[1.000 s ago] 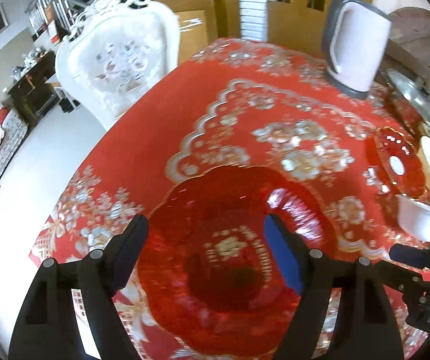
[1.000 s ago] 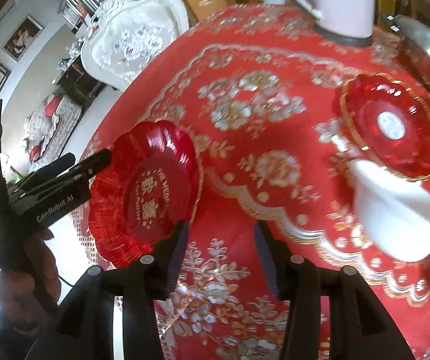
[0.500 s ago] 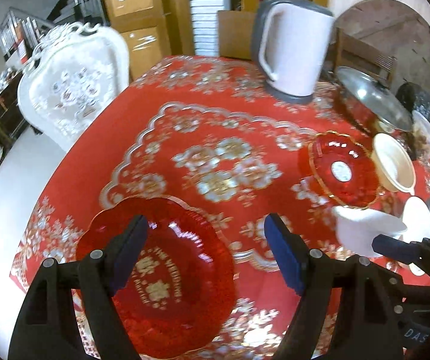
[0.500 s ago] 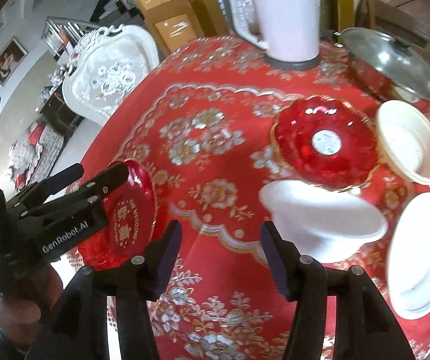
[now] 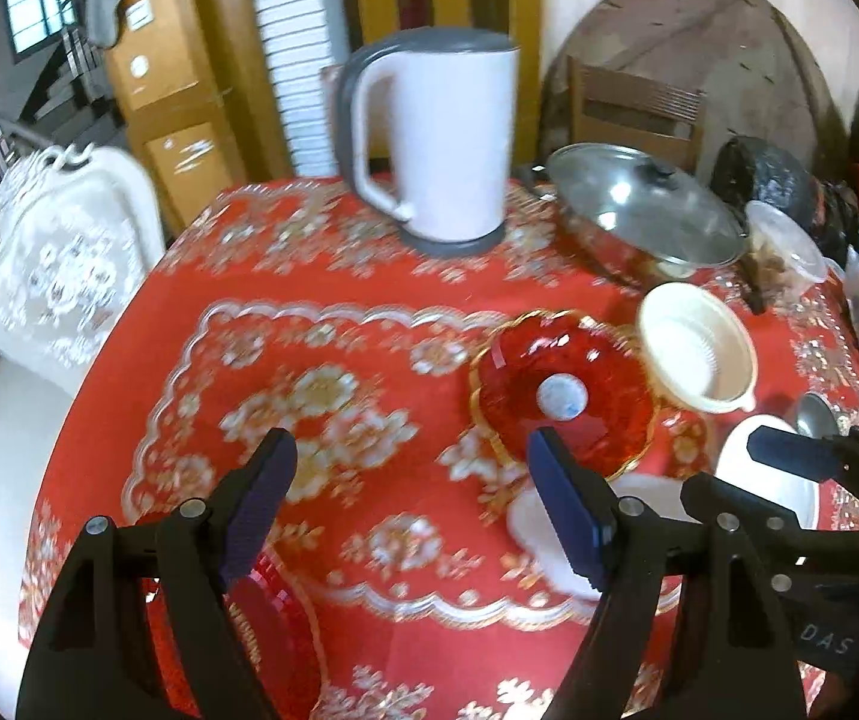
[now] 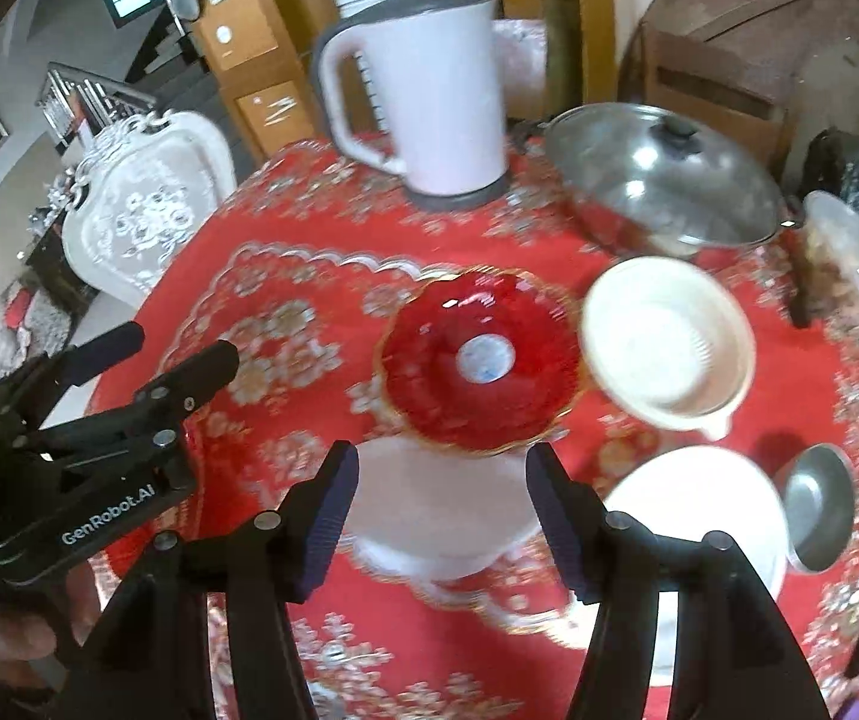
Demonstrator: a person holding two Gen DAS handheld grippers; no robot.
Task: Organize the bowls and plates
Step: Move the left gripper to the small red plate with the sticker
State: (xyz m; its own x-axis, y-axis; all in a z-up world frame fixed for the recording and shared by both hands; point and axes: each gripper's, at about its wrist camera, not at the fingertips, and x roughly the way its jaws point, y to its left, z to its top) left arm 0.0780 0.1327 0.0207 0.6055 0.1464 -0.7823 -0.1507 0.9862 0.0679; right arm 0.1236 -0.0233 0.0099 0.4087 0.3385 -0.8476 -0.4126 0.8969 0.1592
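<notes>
Both grippers hover with jaws spread over dishes on the red patterned table (image 5: 369, 546).
Lower left, the left gripper (image 5: 411, 510) half hides a red scalloped plate (image 5: 273, 630); its casing reads "GenRobot.AI". At centre sits a gold-rimmed red glass dish (image 6: 480, 360). The right gripper (image 6: 441, 525) partly covers a white bowl (image 6: 441, 504), blurred by motion.

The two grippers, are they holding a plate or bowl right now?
No. The left gripper is open over the red tablecloth, holding nothing. The right gripper is open too; the white bowl sits between its fingers, not gripped.
</notes>
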